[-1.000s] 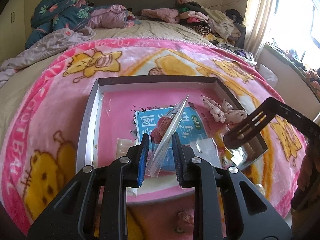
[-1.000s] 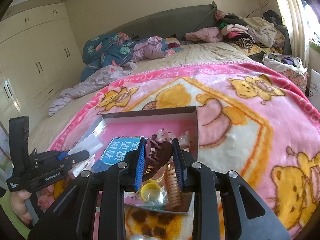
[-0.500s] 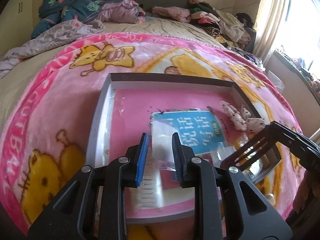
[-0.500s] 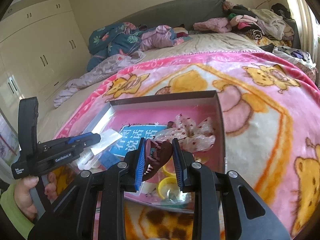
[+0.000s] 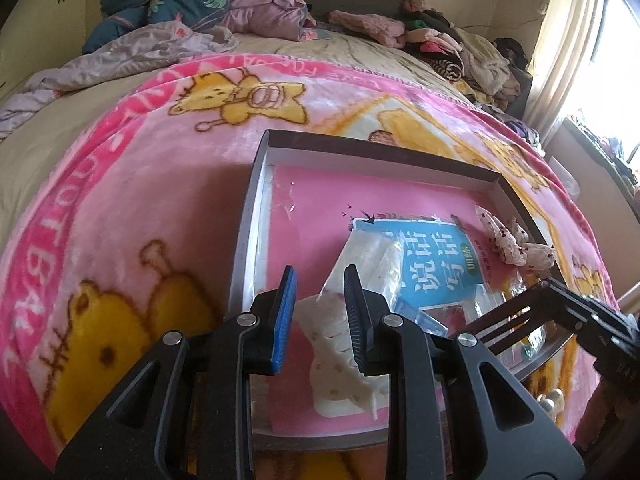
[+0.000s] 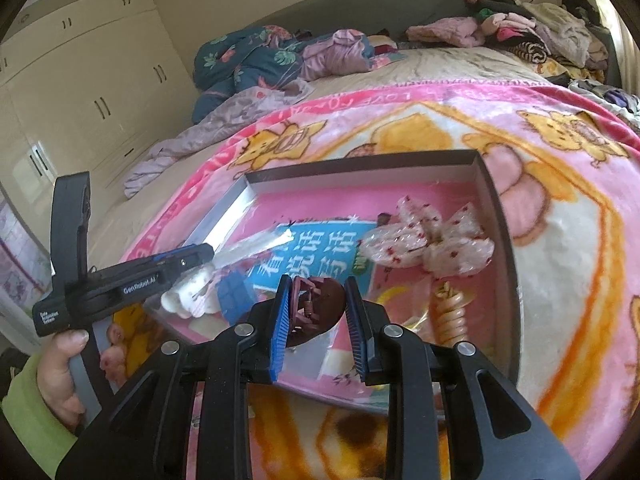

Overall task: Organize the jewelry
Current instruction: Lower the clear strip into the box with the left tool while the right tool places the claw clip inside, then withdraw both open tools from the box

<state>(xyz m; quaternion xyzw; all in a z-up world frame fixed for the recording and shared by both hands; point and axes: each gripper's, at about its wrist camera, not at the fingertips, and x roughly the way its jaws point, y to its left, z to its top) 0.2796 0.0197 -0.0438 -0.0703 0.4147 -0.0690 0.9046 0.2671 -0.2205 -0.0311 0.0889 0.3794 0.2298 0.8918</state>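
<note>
1. Our right gripper (image 6: 314, 312) pinches a dark maroon claw hair clip (image 6: 316, 306), its long axis tilted, over the near edge of the shallow box (image 6: 360, 168).
2. Our left gripper (image 6: 208, 254) is pressed together on a clear plastic bag (image 5: 372, 256), which points away from its fingers over the box floor.
3. A second ago that bag stood upright; both grippers have sunk toward the box.
4. The box holds a blue booklet (image 6: 320, 248), a spotted sheer bow (image 6: 428, 240) and a tan spiral clip (image 6: 450, 312), on the pink blanket (image 6: 560, 208).
</note>
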